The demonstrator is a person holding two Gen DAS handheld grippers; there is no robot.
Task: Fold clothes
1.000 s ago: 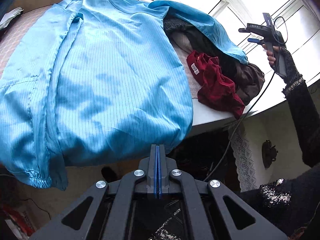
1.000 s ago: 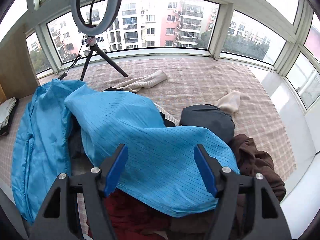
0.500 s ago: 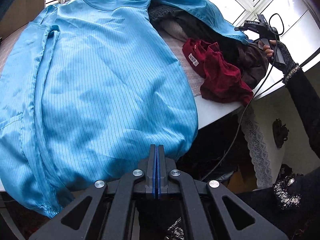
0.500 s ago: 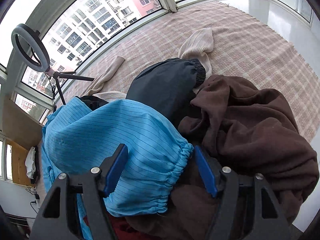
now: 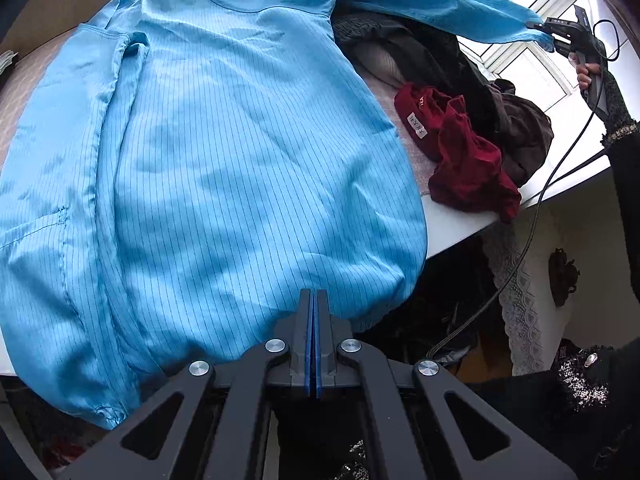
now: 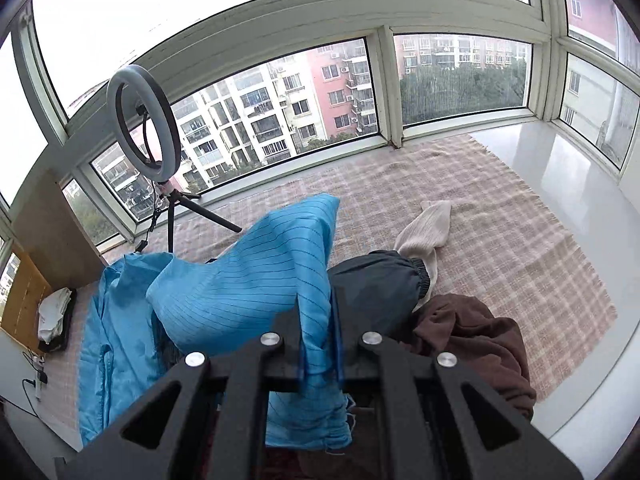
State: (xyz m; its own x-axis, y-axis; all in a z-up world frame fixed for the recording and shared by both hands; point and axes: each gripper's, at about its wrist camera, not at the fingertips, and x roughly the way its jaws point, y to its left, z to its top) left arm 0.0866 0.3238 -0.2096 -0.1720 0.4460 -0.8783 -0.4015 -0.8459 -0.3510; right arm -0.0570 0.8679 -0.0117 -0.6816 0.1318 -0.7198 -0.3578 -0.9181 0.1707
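The right hand-held gripper (image 6: 316,344) has clamped and lifted the blue sleeve (image 6: 256,296).

clothes (image 5: 240,160) on checked blanket (image 6: 500,216)

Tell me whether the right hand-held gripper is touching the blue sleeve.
Touching. The right wrist view shows the right hand-held gripper shut on the blue sleeve, with cloth pinched between its fingers; the left wrist view shows the sleeve lifted to it.

A ring light (image 6: 143,128) on its tripod (image 6: 176,216) stands by my window (image 6: 280,116), on the checked blanket (image 6: 500,208). Apartment blocks (image 6: 248,108) and trees (image 6: 460,92) show outside. A wooden cabinet (image 6: 44,236) stands far left, white cloth (image 6: 54,312) beside it.
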